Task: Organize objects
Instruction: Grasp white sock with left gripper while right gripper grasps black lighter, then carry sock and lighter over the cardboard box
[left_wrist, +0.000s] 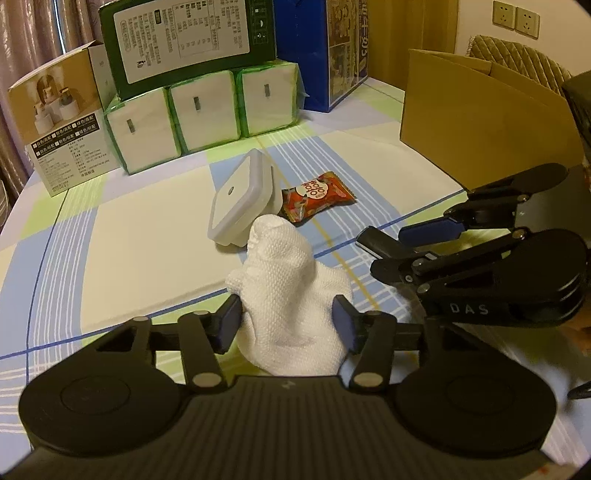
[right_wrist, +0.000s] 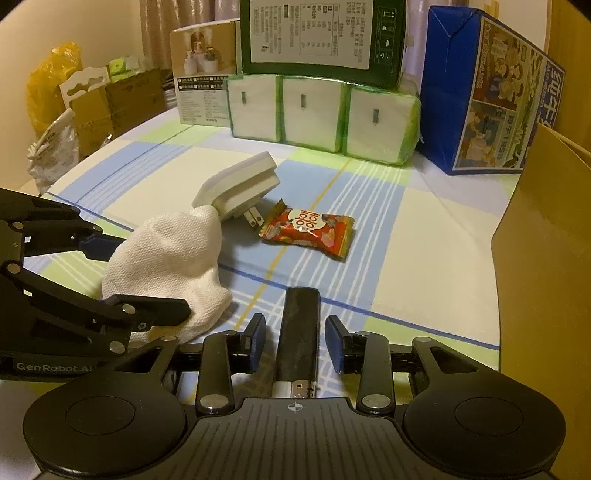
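A crumpled white paper towel (left_wrist: 288, 280) lies on the plaid tablecloth (left_wrist: 140, 243). My left gripper (left_wrist: 288, 321) is open, one finger on each side of the towel, the pads at its edges. A black lighter (right_wrist: 299, 332) lies lengthwise between the fingers of my right gripper (right_wrist: 295, 339), which is open with a gap on both sides. From the left wrist view, the right gripper (left_wrist: 391, 249) comes in from the right with the lighter's tip (left_wrist: 371, 240) showing. A white plug-in night light (right_wrist: 240, 184) and a red snack packet (right_wrist: 308, 232) lie just beyond.
An open cardboard box (right_wrist: 546, 240) stands at the right. At the back are three green-wrapped tissue packs (right_wrist: 321, 114) under a dark green box (right_wrist: 321, 33), a blue box (right_wrist: 487, 99) and a beige carton (right_wrist: 203, 74). Bags and boxes (right_wrist: 92, 103) stand off the table's left edge.
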